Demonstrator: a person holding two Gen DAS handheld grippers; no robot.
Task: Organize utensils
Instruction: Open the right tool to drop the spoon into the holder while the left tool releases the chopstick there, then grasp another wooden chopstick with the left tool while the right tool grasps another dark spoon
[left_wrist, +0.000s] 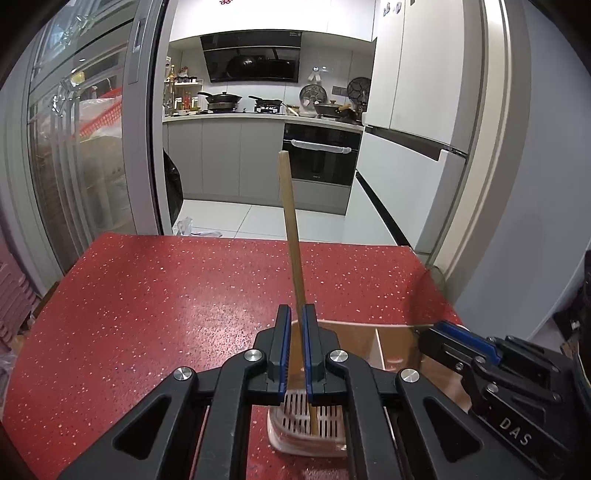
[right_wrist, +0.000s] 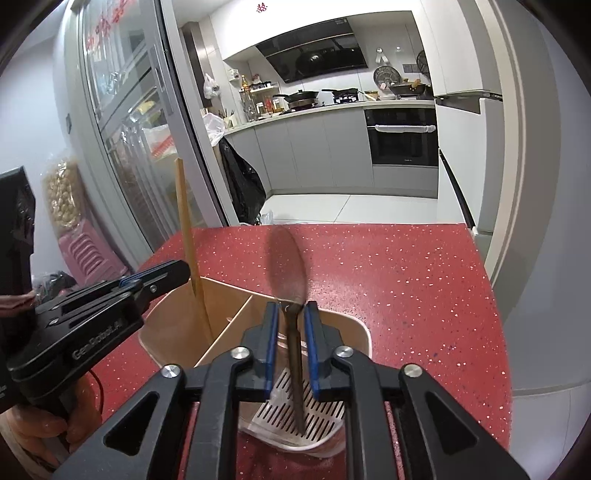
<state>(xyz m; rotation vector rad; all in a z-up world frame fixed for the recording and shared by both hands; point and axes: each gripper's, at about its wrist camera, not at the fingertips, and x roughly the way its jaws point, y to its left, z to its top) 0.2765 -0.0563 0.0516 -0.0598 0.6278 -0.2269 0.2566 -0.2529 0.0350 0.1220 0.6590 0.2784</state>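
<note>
The left gripper's (left_wrist: 295, 317) fingers (left_wrist: 282, 332) stand nearly together, clamped on a wooden chopstick (left_wrist: 290, 221) that passes between the blue pads. The stick rises well above the fingertips, leaning slightly, and its lower end reaches down to the slotted floor of the holder's (right_wrist: 173, 314) left compartment. In the right wrist view the same stick (right_wrist: 186, 229) stands in that compartment, just left of the divider (right_wrist: 229, 321), with the left gripper (right_wrist: 162, 275) meeting it from the side.

The right gripper's (right_wrist: 291, 308) fingers (right_wrist: 271, 325) stand a little apart, with a gap on each side of a dark spoon (right_wrist: 288, 258). The pads do not press on its handle. The spoon stands upright between them in the right compartment, handle end down on the slotted floor, its blurred bowl above the fingertips.

The holder (left_wrist: 369, 328) is beige with rounded corners and sits on a red speckled table (left_wrist: 147, 295), directly below both grippers.
</note>
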